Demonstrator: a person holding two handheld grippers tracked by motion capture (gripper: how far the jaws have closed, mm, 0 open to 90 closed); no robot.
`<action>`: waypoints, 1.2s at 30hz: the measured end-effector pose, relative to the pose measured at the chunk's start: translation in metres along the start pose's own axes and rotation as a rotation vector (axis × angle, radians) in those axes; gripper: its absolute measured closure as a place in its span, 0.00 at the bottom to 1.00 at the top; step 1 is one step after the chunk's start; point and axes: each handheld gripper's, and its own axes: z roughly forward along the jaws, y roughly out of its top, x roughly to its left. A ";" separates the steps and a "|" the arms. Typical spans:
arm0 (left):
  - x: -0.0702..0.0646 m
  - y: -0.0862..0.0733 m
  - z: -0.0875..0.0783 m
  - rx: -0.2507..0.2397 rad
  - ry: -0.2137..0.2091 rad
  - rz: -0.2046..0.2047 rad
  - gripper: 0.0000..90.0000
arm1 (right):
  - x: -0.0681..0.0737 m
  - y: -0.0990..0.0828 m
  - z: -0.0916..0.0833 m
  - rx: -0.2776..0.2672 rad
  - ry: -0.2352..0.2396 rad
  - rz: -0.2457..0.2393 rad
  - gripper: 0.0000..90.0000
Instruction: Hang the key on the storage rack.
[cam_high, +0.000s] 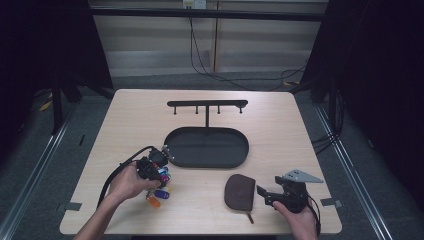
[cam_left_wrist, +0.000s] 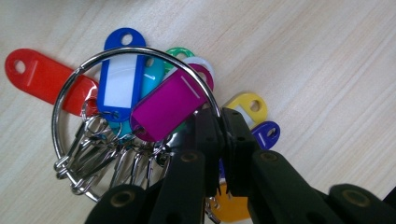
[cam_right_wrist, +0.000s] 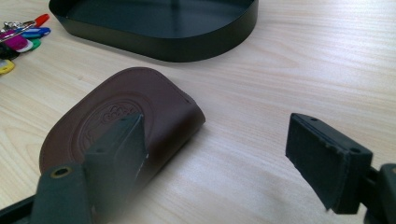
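A large metal key ring (cam_left_wrist: 70, 88) carries several coloured plastic tags (cam_left_wrist: 166, 105) and small snap hooks, and lies on the wooden table. My left gripper (cam_left_wrist: 223, 133) is shut on the ring's wire at its right side. From above, that gripper (cam_high: 158, 175) sits over the bunch of tags (cam_high: 159, 194) at the table's front left. A brown leather pouch (cam_high: 239, 191) lies flat at the front right. My right gripper (cam_high: 264, 196) stands open just right of it. Up close, the pouch (cam_right_wrist: 140, 102) lies behind the left jaw, with bare wood between the jaws of the right gripper (cam_right_wrist: 219, 154).
A black oval tray (cam_high: 172, 150) sits mid-table, its wall (cam_right_wrist: 163, 44) just beyond the pouch. Rising from the tray's back is a black T-shaped hook rack (cam_high: 207, 104). Cables run across the floor behind the table. The tags (cam_right_wrist: 21, 37) lie left of the tray.
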 end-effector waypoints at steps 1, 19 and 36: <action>0.000 0.000 -0.001 0.003 -0.001 0.004 0.96 | 0.000 0.000 0.000 0.001 0.002 0.001 0.22; -0.003 0.000 -0.027 -0.005 0.032 0.025 0.97 | 0.000 0.000 0.000 -0.003 -0.001 0.006 0.22; 0.000 -0.005 -0.054 -0.048 0.067 0.022 0.97 | 0.000 0.000 0.000 -0.005 -0.001 0.008 0.22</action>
